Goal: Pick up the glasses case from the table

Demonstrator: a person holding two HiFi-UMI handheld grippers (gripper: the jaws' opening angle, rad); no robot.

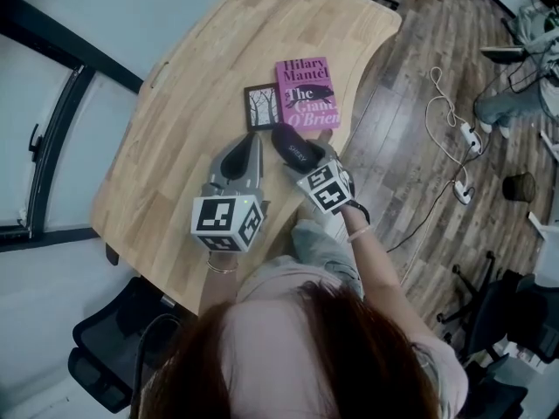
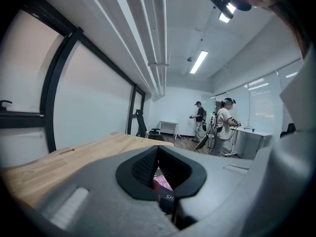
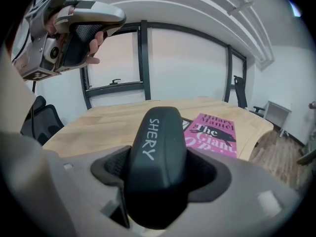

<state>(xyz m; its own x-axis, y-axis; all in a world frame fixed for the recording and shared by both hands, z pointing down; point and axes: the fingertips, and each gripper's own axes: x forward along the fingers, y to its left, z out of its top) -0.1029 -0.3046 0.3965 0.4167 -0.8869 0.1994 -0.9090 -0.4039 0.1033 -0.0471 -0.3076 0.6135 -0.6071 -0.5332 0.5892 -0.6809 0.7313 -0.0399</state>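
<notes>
Over the near edge of the wooden table [image 1: 175,138], the head view shows the right gripper [image 1: 303,154] clamped on the dark glasses case [image 1: 295,149]. The case's far end overlaps the lower corner of a pink book [image 1: 307,94]. A small dark card with bare trees [image 1: 262,106] lies flat against the book's left side. The left gripper [image 1: 249,142] is just left of the case, its jaws drawn together on nothing. A black chair [image 1: 105,356] stands below the table's near corner, and white cable [image 1: 445,120] trails over the plank floor.

Along the left gripper [image 2: 158,149] in its own view, the 2 black pads meet at their far tips with nothing between them. Through the slit below show a bit of the pink book [image 2: 162,183] and the case's edge [image 2: 168,199]. The tabletop [image 2: 74,157] runs off to the left. 2 people [image 2: 199,120] [image 2: 224,127] stand far across the room under a strip light [image 2: 199,62].

Between the jaws of the right gripper [image 3: 158,169] in its own view, the glasses case [image 3: 158,157] stands lengthwise, "SHERY" in white along its lid, both pads pressed against its sides. It appears to be held clear of the table [image 3: 98,127]. The pink book [image 3: 215,132] lies beyond to the right. The left gripper [image 3: 98,31] hangs at upper left, with a hand [image 3: 95,53] around its grip.
</notes>
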